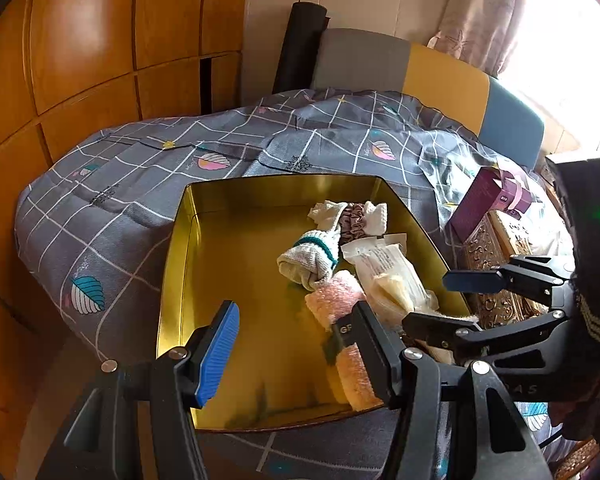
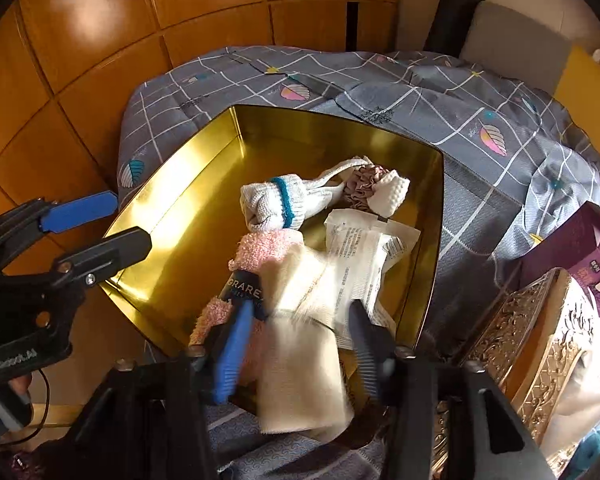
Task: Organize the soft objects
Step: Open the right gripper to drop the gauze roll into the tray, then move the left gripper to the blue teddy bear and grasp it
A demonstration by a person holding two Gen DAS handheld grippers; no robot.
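Two hand-held grippers over gold tin (image 2: 204, 152) on bed: right hand-held gripper (image 2: 300, 344) released, cream folded cloth (image 2: 300, 368), blurred, loose between its jaws; left hand-held gripper (image 1: 296, 352) open, empty, pink fuzzy sock (image 1: 336, 304) just right of it.

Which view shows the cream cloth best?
The right wrist view: the cream cloth fills the space between that gripper's open fingers, lying over the gold tin's near rim. The left wrist view shows only a sliver of it behind the right gripper.
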